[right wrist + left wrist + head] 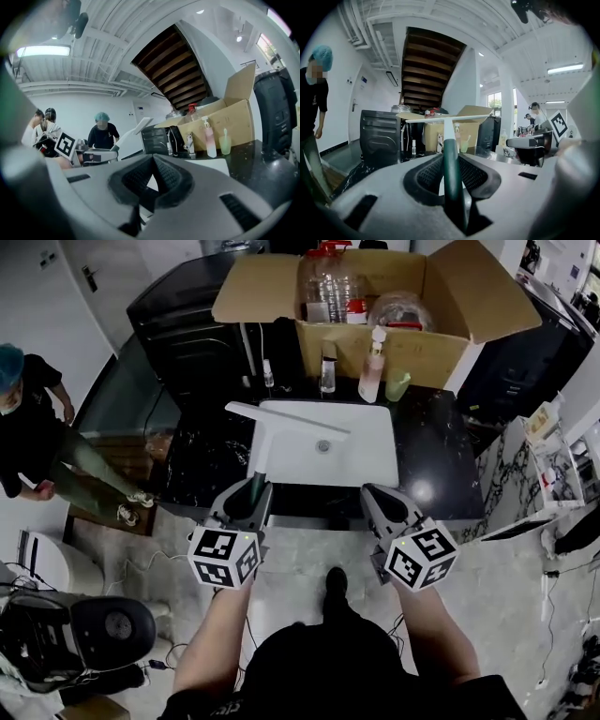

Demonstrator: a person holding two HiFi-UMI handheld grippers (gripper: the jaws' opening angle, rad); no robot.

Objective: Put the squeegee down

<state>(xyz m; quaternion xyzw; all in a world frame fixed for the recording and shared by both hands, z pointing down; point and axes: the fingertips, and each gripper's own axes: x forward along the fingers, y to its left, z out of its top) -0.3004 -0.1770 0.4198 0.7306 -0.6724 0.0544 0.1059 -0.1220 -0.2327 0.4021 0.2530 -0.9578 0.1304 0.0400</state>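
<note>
The squeegee (265, 442) has a dark green handle, a white neck and a long white blade, and it reaches out over the white sink basin (370, 460). My left gripper (253, 495) is shut on the green handle. In the left gripper view the handle (451, 159) stands upright between the pads, with the blade (447, 118) level across the top. To the right, my right gripper (377, 495) hangs at the counter's front edge, shut with nothing in it. In the right gripper view its pads (165, 176) meet, and the squeegee (133, 129) shows at the left.
A black counter (436, 456) surrounds the basin. Behind it stand a faucet (328, 367), a pink pump bottle (373, 367), a green cup (397, 385) and an open cardboard box (441, 334) of bottles. A person (37, 418) stands on the floor to the left.
</note>
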